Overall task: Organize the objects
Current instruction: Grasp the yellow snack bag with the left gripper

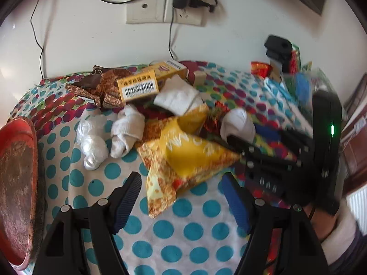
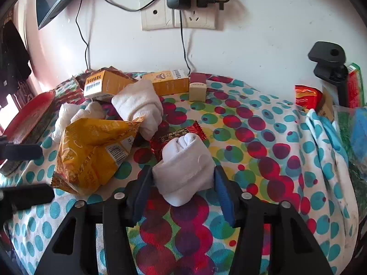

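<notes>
My right gripper [image 2: 183,183] squeezes a rolled white sock [image 2: 183,171], just in front of the red candy wrapper [image 2: 181,135]. The soft sock could slip out. My left gripper [image 1: 181,197] is wide open and empty, near the yellow snack bag [image 1: 188,158].

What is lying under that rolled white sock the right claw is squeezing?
Under the rolled white sock lies the dotted cloth; a red foil packet pokes out behind. How far it reaches underneath is hidden.
</notes>
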{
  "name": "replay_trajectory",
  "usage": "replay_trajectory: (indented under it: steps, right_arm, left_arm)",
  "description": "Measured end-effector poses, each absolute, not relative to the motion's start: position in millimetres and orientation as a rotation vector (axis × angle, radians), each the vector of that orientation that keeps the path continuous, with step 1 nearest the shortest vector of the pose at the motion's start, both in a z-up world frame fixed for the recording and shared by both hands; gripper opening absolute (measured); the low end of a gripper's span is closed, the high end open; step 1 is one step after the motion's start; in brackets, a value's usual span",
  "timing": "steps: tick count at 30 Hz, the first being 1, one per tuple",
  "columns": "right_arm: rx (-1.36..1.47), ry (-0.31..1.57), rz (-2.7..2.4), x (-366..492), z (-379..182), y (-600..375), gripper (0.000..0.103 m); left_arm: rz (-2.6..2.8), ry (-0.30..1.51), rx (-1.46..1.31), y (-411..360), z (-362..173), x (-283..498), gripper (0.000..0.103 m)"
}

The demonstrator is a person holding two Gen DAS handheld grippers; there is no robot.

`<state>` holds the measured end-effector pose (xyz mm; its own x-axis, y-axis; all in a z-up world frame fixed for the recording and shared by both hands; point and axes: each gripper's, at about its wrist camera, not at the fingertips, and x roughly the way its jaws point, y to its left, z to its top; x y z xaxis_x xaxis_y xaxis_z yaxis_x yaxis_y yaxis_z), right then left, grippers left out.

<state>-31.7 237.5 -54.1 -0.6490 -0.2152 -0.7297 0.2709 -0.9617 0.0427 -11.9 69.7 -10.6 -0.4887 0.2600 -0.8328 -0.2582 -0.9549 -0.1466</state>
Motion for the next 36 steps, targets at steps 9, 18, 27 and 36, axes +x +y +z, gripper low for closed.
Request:
replay_trajectory:
  steps: [9,18,27,36]
  right_arm:
    - [1.172,-0.003,-2.692,-29,-54,260,0.051]
    - [1.171,0.06,-2.702,-28,-52,253,0.054]
    - [1.182,0.062,-2.699,-28,-52,254,0.054]
    - [1.182,0.072,-2.709,-28,-52,251,0.054]
  left_arm:
    - [2.446,-0.156,-1.499,76,-5,-43,0.075]
    - [2.371,-0.389,-1.642,79,-8,-71,0.075]
    - [2.369,-0.396,-1.771,84,-36,-87,0.075]
    - [2.39,-0.259,-1.708,94,-36,-79,0.068]
